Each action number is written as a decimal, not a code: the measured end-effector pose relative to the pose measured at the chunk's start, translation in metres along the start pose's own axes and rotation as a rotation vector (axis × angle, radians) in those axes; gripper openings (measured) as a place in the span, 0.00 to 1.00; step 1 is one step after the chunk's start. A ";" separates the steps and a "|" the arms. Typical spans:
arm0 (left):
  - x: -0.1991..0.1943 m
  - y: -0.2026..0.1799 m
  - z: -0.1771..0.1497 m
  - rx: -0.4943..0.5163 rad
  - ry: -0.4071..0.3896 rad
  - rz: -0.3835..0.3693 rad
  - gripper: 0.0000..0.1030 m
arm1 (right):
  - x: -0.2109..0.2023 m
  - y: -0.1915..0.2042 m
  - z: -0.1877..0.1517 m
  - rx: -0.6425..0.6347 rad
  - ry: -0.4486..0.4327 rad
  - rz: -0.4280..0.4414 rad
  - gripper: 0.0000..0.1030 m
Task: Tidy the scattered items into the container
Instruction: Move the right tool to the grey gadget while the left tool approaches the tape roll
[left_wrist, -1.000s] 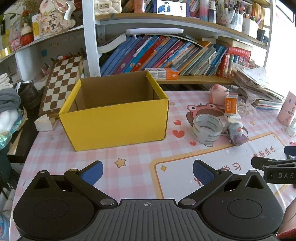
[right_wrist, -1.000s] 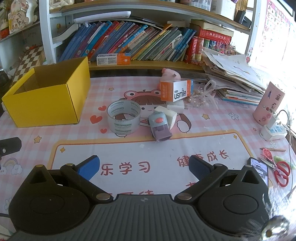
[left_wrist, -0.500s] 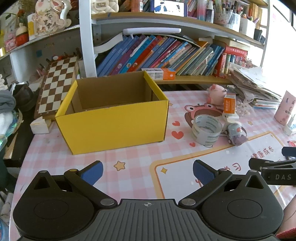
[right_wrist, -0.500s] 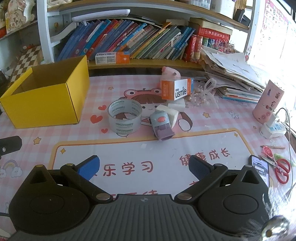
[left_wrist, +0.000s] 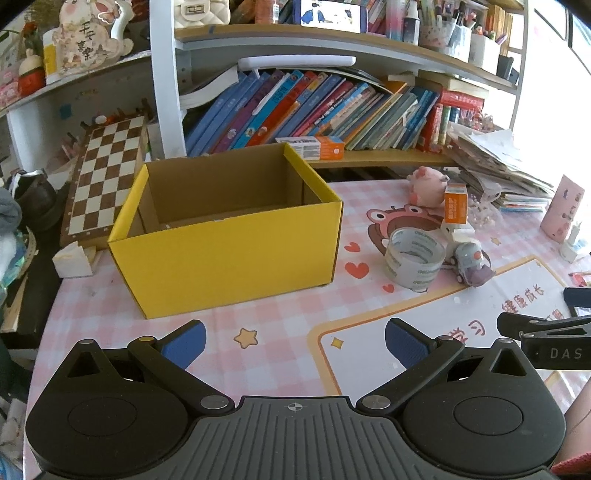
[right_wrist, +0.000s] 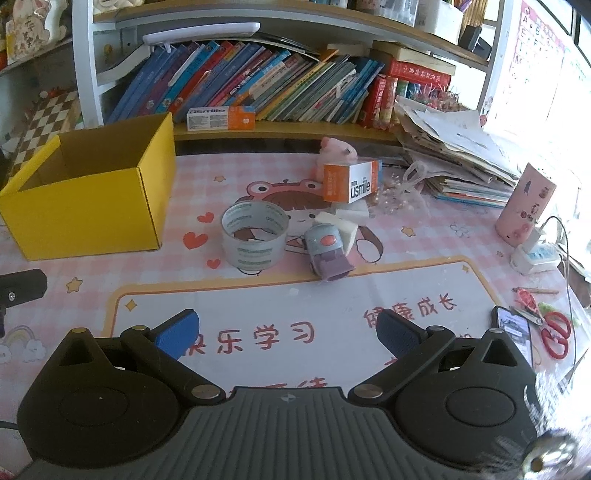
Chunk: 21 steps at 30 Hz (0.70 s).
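An open yellow cardboard box (left_wrist: 229, 254) (right_wrist: 88, 199) stands on the pink checked table mat, its visible inside bare. Right of it lies a cluster: a clear tape roll (left_wrist: 413, 256) (right_wrist: 255, 236), a grey-purple toy car (left_wrist: 471, 262) (right_wrist: 327, 253), white foam blocks (right_wrist: 345, 221), an orange-white usmile carton (left_wrist: 456, 208) (right_wrist: 351, 182) and a pink plush pig (left_wrist: 428, 186) (right_wrist: 334, 147). My left gripper (left_wrist: 293, 338) is open above the mat in front of the box. My right gripper (right_wrist: 286, 330) is open, nearer than the tape and car. Neither holds anything.
Bookshelves (right_wrist: 258, 88) line the back. A chessboard (left_wrist: 107, 173) leans at far left. A paper stack (right_wrist: 458, 155), a pink cylinder (right_wrist: 524, 205), a charger (right_wrist: 533, 254), a phone (right_wrist: 513, 332) and red scissors (right_wrist: 554, 330) sit to the right.
Both views have shifted slightly: the left one a little leftward and closer to the box, the right one a little closer to the tape and car. Both grippers stay open.
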<state>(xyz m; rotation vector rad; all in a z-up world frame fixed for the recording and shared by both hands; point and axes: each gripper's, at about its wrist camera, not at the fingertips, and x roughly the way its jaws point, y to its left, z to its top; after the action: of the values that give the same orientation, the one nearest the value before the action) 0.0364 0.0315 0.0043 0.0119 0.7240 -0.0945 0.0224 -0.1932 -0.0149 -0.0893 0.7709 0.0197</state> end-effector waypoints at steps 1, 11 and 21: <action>0.000 0.001 0.000 0.005 0.002 0.000 1.00 | -0.001 0.002 0.000 0.001 0.002 0.001 1.00; 0.003 0.017 -0.005 0.044 0.017 -0.046 1.00 | -0.005 0.023 -0.004 0.003 0.030 -0.008 1.00; 0.005 0.028 -0.006 0.075 0.001 -0.123 1.00 | -0.006 0.041 -0.006 0.006 0.065 0.001 1.00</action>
<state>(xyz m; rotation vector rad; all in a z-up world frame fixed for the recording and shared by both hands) 0.0388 0.0590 -0.0038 0.0390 0.7220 -0.2389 0.0125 -0.1524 -0.0180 -0.0836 0.8359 0.0157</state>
